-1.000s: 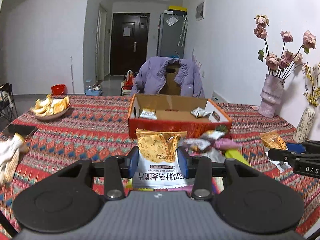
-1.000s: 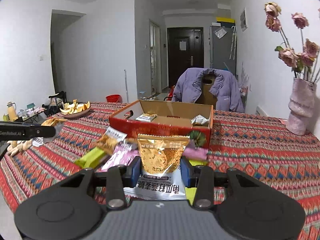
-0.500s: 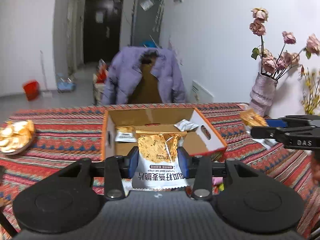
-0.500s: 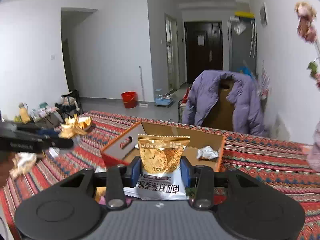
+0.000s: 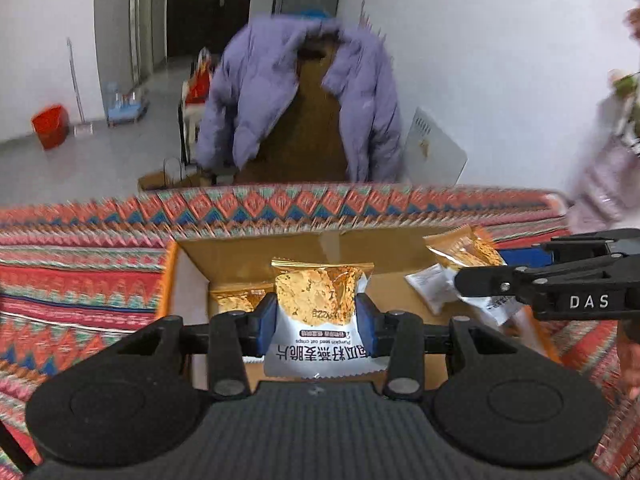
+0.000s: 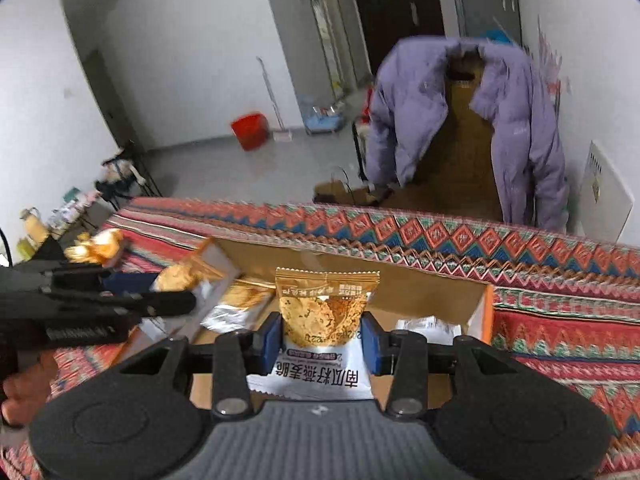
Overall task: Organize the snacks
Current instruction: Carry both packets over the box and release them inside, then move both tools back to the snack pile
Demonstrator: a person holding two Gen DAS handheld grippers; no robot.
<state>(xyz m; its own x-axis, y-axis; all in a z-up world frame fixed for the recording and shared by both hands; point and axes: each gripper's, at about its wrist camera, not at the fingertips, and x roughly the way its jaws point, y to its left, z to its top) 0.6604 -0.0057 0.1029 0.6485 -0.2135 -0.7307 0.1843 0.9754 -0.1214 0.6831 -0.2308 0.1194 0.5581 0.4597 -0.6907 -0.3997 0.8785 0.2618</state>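
Observation:
My left gripper [image 5: 317, 322] is shut on a gold-and-white oat crisp packet [image 5: 320, 304] and holds it over the open cardboard box [image 5: 256, 256]. My right gripper [image 6: 322, 334] is shut on a like packet [image 6: 326, 312] over the same box [image 6: 424, 292]. Each gripper shows in the other's view: the right one [image 5: 464, 280] at the box's right side, the left one [image 6: 188, 302] at its left side. Inside the box lie a gold packet [image 5: 234, 298] and a silver one [image 5: 428, 284].
The box stands on a table with a red patterned cloth [image 5: 80, 280]. A chair with a purple jacket [image 5: 304, 92] stands behind the far edge. A pink vase [image 5: 608, 184] is at the right. A red bucket [image 6: 250, 130] is on the floor.
Both grippers have lifted their packets from the pile in front of the box, moved forward and tilted down, and now hold them over the box.

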